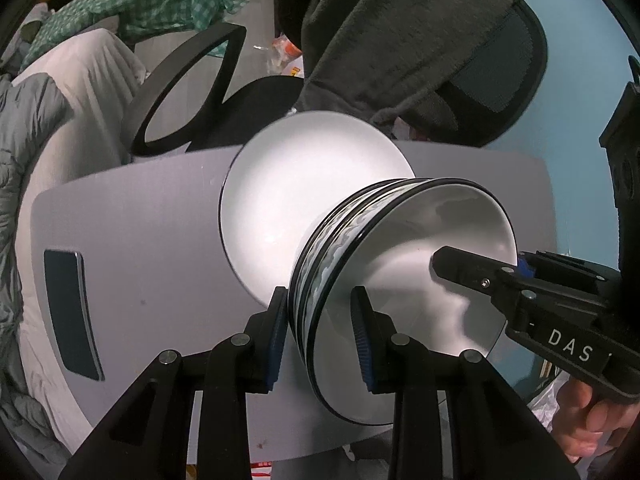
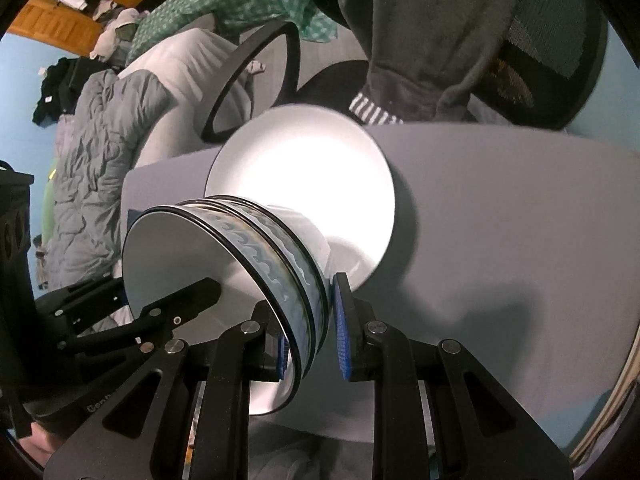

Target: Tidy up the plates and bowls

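A stack of nested white bowls (image 1: 416, 248) with black rims and a blue wave band hangs tilted over the near edge of a white plate (image 1: 300, 184). The plate lies on the grey table (image 1: 140, 240). My left gripper (image 1: 320, 332) is shut on the stack's rim, one pad inside and one outside. My right gripper (image 2: 312, 336) is shut on the opposite rim of the bowls (image 2: 180, 248). The plate (image 2: 304, 176) shows beyond them in the right wrist view. Each view shows the other gripper's inner finger (image 1: 468, 272) (image 2: 192, 296) reaching inside the top bowl.
A dark flat rectangle (image 1: 72, 312) lies on the table's left part. Behind the table stands a black office chair (image 1: 188, 92) with a dark hooded garment (image 1: 392, 40) draped over it. Grey bedding (image 2: 104, 168) lies to the left. A person's hand (image 1: 592, 420) holds the right gripper's handle.
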